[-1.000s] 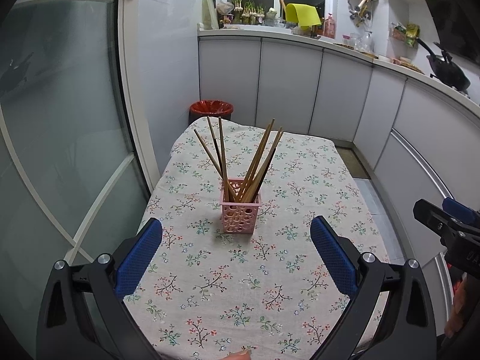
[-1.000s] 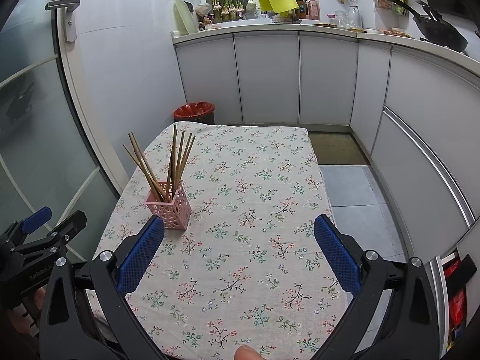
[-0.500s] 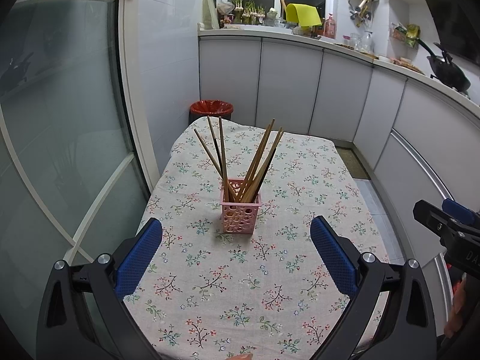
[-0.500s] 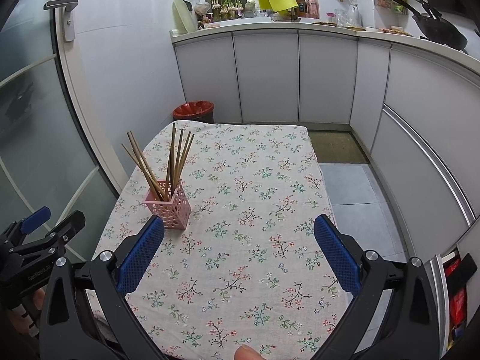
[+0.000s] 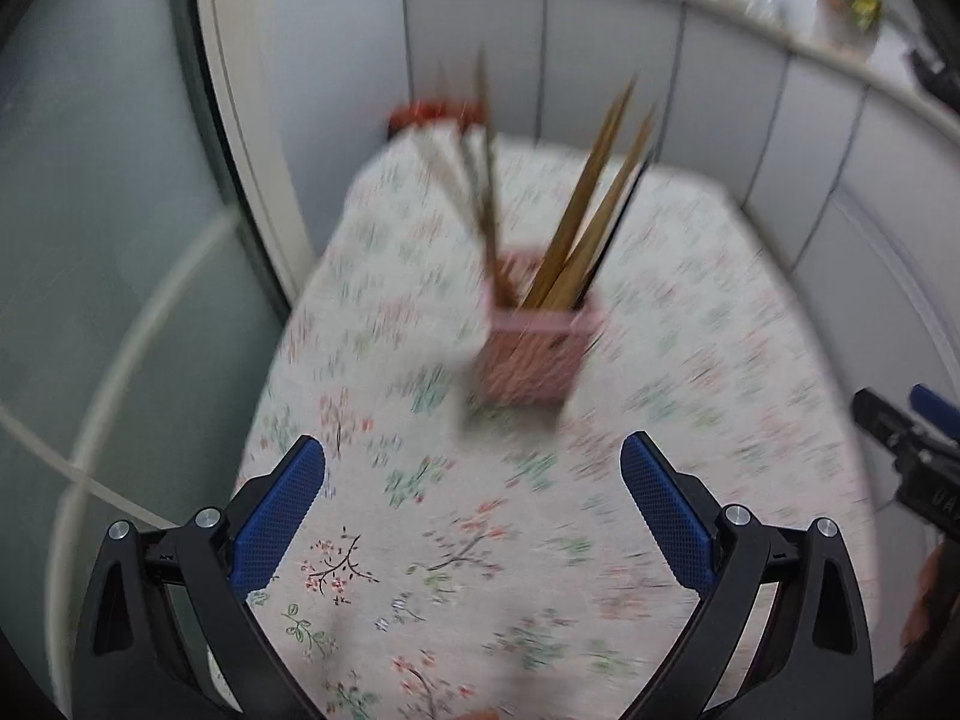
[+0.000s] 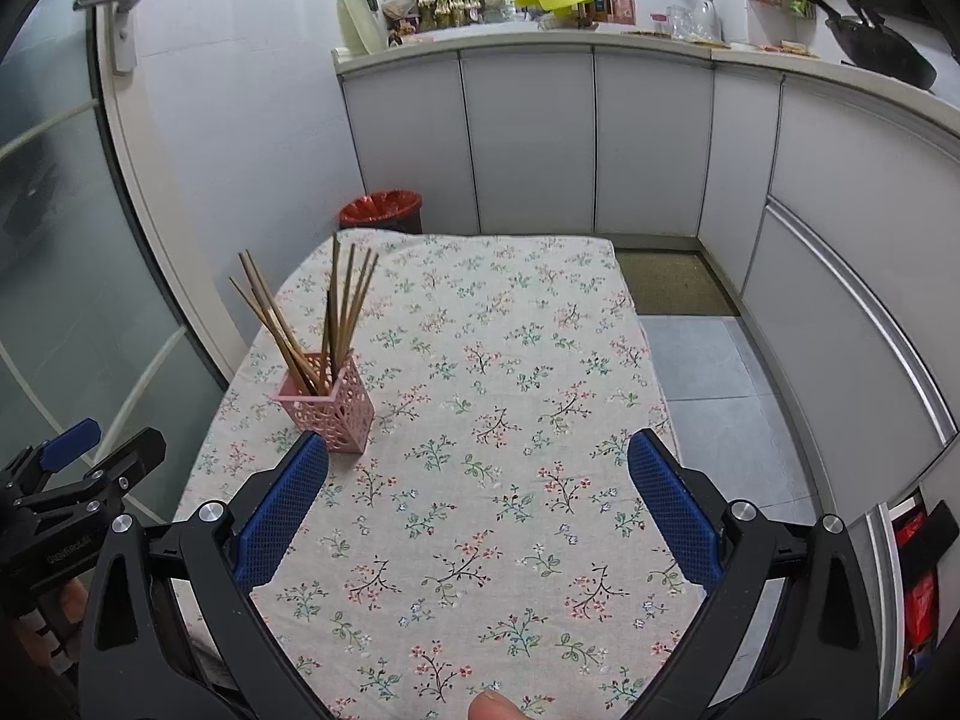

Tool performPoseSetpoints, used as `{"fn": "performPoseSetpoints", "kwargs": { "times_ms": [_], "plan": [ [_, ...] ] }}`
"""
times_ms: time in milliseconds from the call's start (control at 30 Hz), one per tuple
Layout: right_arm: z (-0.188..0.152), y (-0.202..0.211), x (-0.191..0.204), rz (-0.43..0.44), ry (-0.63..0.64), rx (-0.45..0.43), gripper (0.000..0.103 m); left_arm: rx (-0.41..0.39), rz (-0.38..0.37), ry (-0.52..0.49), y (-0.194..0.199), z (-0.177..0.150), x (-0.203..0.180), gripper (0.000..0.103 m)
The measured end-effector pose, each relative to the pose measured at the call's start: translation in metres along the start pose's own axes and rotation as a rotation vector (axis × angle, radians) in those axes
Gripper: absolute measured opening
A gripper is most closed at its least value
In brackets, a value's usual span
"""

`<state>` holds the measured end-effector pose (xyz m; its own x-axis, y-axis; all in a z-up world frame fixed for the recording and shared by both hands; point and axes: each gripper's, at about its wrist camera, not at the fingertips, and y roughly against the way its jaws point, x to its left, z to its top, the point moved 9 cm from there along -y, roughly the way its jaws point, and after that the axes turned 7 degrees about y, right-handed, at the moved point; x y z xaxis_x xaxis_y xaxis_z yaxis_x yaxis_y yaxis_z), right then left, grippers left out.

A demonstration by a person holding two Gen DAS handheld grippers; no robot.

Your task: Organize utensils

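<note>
Chopsticks (image 6: pixel 327 324) already stand bundled in the pink holder (image 6: pixel 329 414), which sits near the left edge of the desk (image 6: pixel 510 360), about midway along it. They splay in two fans, some leaning left, some nearly upright, and that is where I expect trouble. The holder looks light and narrow with tall sticks rising well above its rim, so I judge it top-heavy: a knock against the sticks from either of my tools could tip it and scatter everything across the cloth or over the left edge beside it. My left-wrist view is smeared with motion blur, so I cannot place my left gripper (image 5: pixel 474 468) accurately relative to the holder (image 5: pixel 534 354); closing in while seeing this poorly is the likeliest cause of a bump.

Both pairs of fingers are spread wide and hold nothing. The left gripper's blue pads frame the desk in front of the holder without touching it. My right gripper (image 6: pixel 477 468) hangs above the near half of the desk, its left pad (image 6: pixel 282 516) appearing just beside the holder in view, though I cannot tell the real gap.
</note>
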<state>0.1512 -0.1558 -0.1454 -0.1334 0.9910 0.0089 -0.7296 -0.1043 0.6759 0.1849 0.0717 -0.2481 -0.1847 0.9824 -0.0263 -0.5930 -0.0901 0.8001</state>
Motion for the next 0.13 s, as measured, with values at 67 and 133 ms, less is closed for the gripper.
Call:
{"fn": "performPoseSetpoints", "kwargs": {
  "times_ms": [67, 133],
  "plan": [
    [-0.014, -0.046, -0.002, -0.042, 0.008, 0.064, 0.096, 0.098, 0.004, 0.023, -0.052, -0.019, 0.008, 0.096],
    [-0.039, -0.108, -0.005, -0.073, 0.0, 0.161, 0.096, 0.093, -0.003, 0.0, -0.083, -0.023, 0.005, 0.096]
  ]
}}
